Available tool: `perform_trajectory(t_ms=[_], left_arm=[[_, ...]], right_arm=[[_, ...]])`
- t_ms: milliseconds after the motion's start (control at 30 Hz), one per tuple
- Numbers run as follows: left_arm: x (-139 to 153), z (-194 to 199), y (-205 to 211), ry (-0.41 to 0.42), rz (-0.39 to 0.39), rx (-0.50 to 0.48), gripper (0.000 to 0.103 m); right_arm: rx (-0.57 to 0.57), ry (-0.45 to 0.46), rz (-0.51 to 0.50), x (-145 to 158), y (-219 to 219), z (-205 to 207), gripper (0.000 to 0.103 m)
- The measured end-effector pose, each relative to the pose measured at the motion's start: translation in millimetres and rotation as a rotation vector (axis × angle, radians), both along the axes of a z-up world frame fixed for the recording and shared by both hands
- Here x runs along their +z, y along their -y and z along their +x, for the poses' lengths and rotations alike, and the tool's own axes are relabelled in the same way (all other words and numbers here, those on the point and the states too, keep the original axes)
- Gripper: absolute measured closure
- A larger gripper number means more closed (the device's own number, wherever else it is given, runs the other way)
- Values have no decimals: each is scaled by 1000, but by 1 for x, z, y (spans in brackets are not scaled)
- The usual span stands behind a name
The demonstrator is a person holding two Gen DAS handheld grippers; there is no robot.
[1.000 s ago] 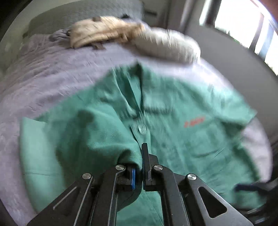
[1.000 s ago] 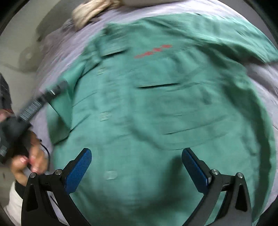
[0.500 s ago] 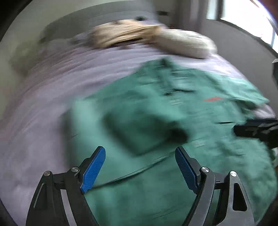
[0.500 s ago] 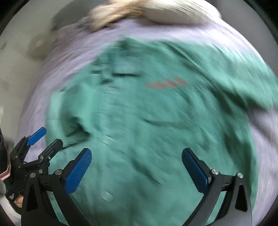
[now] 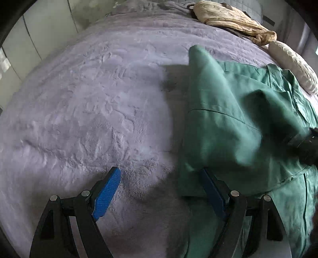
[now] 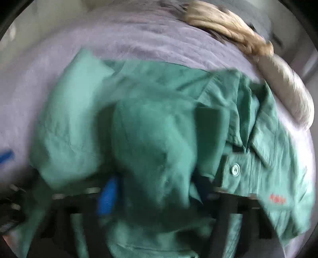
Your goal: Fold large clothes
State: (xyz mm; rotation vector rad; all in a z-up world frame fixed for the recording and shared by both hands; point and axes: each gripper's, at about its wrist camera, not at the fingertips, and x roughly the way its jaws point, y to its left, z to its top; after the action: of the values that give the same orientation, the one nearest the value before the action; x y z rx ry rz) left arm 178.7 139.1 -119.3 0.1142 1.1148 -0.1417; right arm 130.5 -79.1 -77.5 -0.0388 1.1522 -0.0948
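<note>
I judged the green shirt (image 6: 151,142) light and limp; right gripper (image 6: 157,190) was closing with a sleeve fold between its jaws, left gripper (image 5: 159,194) gaped empty beside the shirt's edge.

A lavender plush blanket (image 5: 89,103) covers the bed, with a crumpled beige patterned cloth (image 5: 232,17) and an off-white pillow (image 5: 294,65) lying touching end to end along its far edge.

Big bed (image 5: 83,103) with a fuzzy lilac blanket takes up most of the view. A tan bundle (image 5: 228,17) and a pale pillow (image 5: 294,65) sit at the far end. Pale panelled wall (image 5: 39,35) on the left, soft daylight.
</note>
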Motion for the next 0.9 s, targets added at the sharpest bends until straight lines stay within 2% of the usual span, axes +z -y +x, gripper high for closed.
perform_trajectory(t_ms=[33,67,133,200,233,267,333,433,533,667,700,733,767,800,833,900], left_arm=[[0,0,2,1,2,-5,20],[-2,0,2,-2,2,-9,20],[-6,5,10,-6,1,-17,20],[-5,9,8,-12,-5,-36,20],[-1,12,10,-23,-9,-49,20],[2,15,10,-24,-8,-51,20],[14,21,9,-7,-37,-57,20],[28,38,6,16,-66,-62,20],[27,62,9,29,-42,-39,20],[11,95,22,-31,-66,-32,20],[6,98,25,-51,-70,-24,20],[2,100,28,-57,-69,-17,20],[0,100,29,-56,-69,-14,20],[-1,99,31,-50,-67,-12,20],[0,98,33,-35,-61,-11,20],[1,96,37,-22,-49,-17,20]], right_arm=[[-73,35,26,13,20,-7,91],[-130,65,80,23,39,-13,91],[-274,132,263,40,90,-32,91],[-420,153,412,41,142,-54,89],[-481,156,505,36,166,-65,80],[-538,144,577,29,186,-76,54],[-628,127,614,19,209,-98,13],[-678,161,709,14,224,-132,13],[-679,155,776,6,225,-142,13],[-663,124,700,3,223,-129,14],[-664,110,673,2,221,-126,17],[-662,100,654,0,224,-120,32],[-648,85,613,0,223,-114,63],[-630,64,566,2,222,-109,82],[-606,47,527,4,222,-106,94],[-563,66,509,11,224,-105,94]])
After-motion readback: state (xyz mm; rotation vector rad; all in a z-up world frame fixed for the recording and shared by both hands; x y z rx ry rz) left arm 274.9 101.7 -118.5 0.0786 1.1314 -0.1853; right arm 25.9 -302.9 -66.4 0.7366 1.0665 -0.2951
